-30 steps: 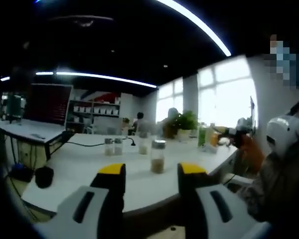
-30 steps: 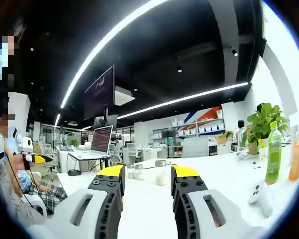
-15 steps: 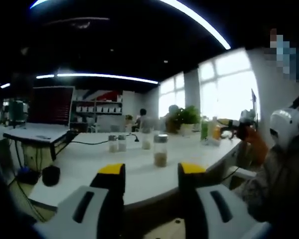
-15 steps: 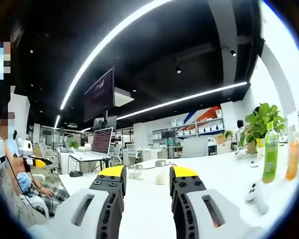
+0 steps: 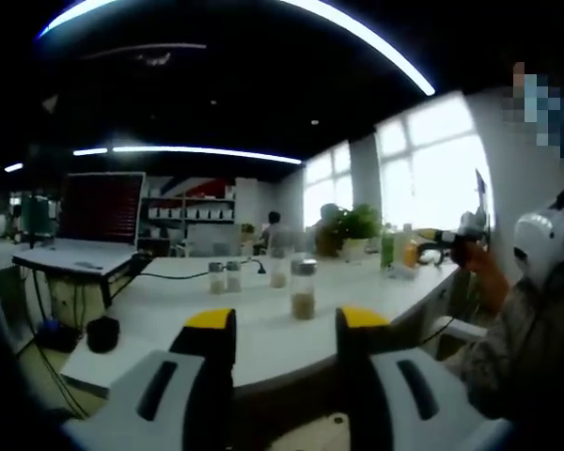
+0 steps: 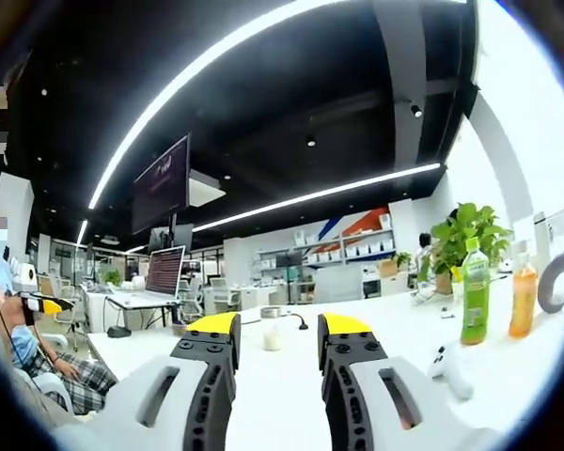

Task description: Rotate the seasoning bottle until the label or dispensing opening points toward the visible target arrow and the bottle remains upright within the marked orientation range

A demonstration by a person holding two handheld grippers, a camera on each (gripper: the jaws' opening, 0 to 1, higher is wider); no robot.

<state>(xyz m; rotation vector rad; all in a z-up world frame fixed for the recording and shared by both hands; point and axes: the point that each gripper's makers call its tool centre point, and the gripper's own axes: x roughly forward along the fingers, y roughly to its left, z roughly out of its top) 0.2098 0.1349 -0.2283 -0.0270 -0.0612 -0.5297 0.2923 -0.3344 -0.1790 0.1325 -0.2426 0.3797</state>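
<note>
A clear seasoning bottle [image 5: 303,290] with a silver cap and brown contents stands upright on the white table [image 5: 169,310], beyond my left gripper [image 5: 287,324]. That gripper's yellow-tipped jaws are open and hold nothing. Several smaller shaker bottles [image 5: 224,276] stand farther back. In the right gripper view a pale-filled shaker bottle [image 6: 271,333] stands upright on the table [image 6: 291,385], between and beyond the open jaws of my right gripper [image 6: 277,326]. A person's hand holds the right gripper [image 5: 439,237] up at the table's far right end.
A green drink bottle [image 6: 475,291], an orange bottle [image 6: 522,296], a white game controller [image 6: 451,362] and a potted plant [image 6: 465,230] sit at the right. A black object [image 5: 103,334] lies near the table's left corner. A laptop [image 6: 164,272] stands on a desk behind.
Both cameras have shifted. The right gripper view has swung right, so the shaker and drink bottles sit further left in it. Both grippers stay open.
</note>
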